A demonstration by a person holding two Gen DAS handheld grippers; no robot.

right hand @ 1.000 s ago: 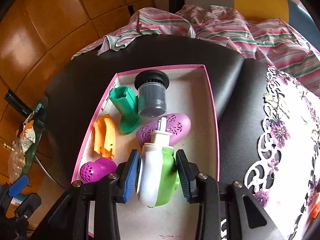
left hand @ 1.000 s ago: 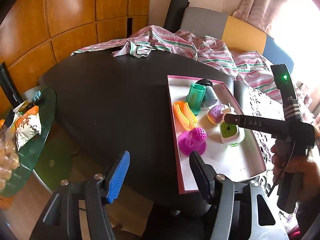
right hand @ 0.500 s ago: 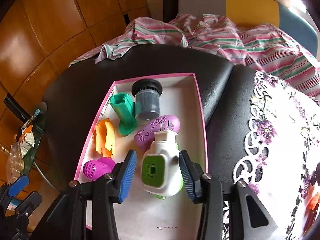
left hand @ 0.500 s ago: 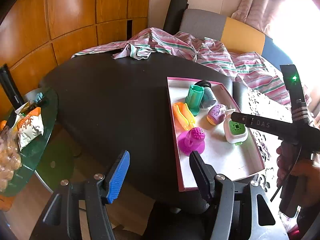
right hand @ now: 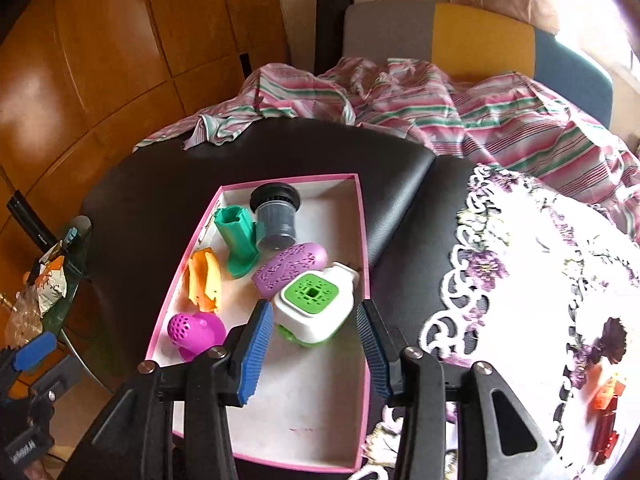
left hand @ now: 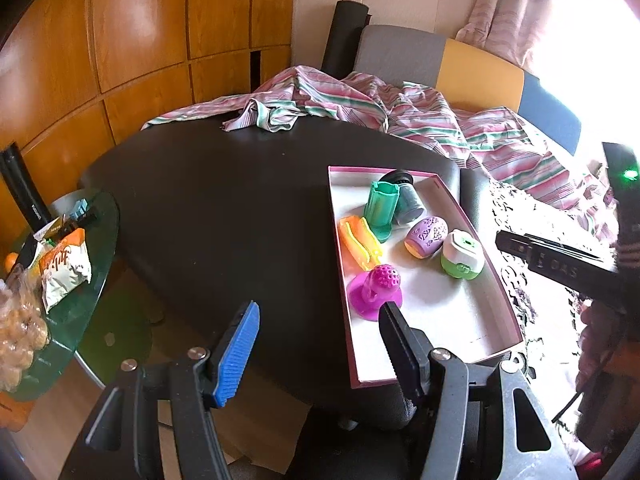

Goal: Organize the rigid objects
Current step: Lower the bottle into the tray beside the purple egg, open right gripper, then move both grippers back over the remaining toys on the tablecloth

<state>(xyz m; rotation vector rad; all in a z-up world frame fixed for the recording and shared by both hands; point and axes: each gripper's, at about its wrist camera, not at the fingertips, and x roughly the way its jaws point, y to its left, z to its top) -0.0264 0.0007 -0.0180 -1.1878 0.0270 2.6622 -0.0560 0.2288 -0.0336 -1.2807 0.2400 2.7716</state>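
Note:
A pink-rimmed white tray (right hand: 362,240) (left hand: 460,208) lies on the black table. In it are a green cup (right hand: 236,236), a grey cylinder (right hand: 276,220), a purple egg (right hand: 290,268), an orange piece (right hand: 206,280), a magenta perforated toy (right hand: 196,330) and a white-and-green device (right hand: 314,300) (left hand: 462,256) lying green face up. My right gripper (right hand: 313,308) hovers open over the device, with its pads clear of both sides. My left gripper (left hand: 319,312) is open and empty at the table's near edge, left of the tray.
A striped cloth (left hand: 360,108) is heaped at the table's far side by a chair. A white lace cloth (right hand: 540,280) with a red object (right hand: 606,420) lies right of the tray. A glass side table (left hand: 92,280) with snack bags stands at the left.
The right gripper's jaws widened and let go of the white-and-green device, which tipped flat into the tray beside the purple egg. The gripper drew back and up. The left gripper kept still.

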